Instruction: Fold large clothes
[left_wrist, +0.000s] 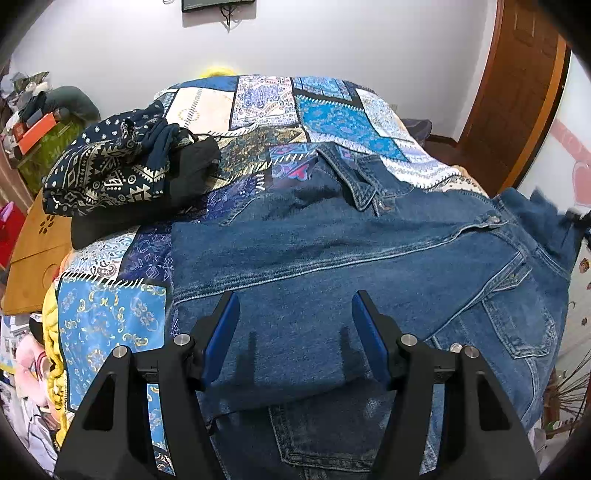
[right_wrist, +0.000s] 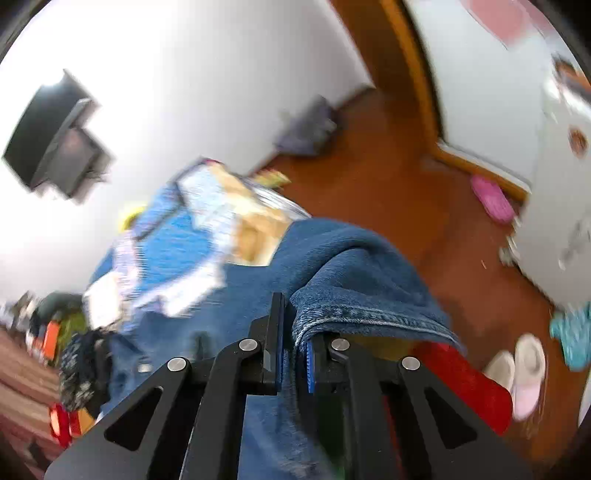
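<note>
A patchwork bedspread in blues, creams and golds is filling the upper middle of the left wrist view, and it is showing again as a blurred blue and white patch at centre left of the right wrist view. Lying across it, taking up the whole centre and right of the left view, is the denim jacket, spread out with its collar toward the upper middle and a chest pocket showing at lower right. A second denim piece with a back pocket is lying under the jacket's near edge at the bottom of the frame. At centre left, a pile of dark patterned clothes is sitting on the bedspread, well apart from the collar.

Now the tongs. The left gripper is hovering over the jacket's lower panel at bottom centre, its blue pads standing wide apart with bare denim between them and nothing in its grasp. Over in the right wrist view, heavily blurred, the right gripper is clamped tight at bottom centre on a stitched denim edge of the jacket, the cloth humping up above the jaws and draping off to the right over the brown floor.
</note>
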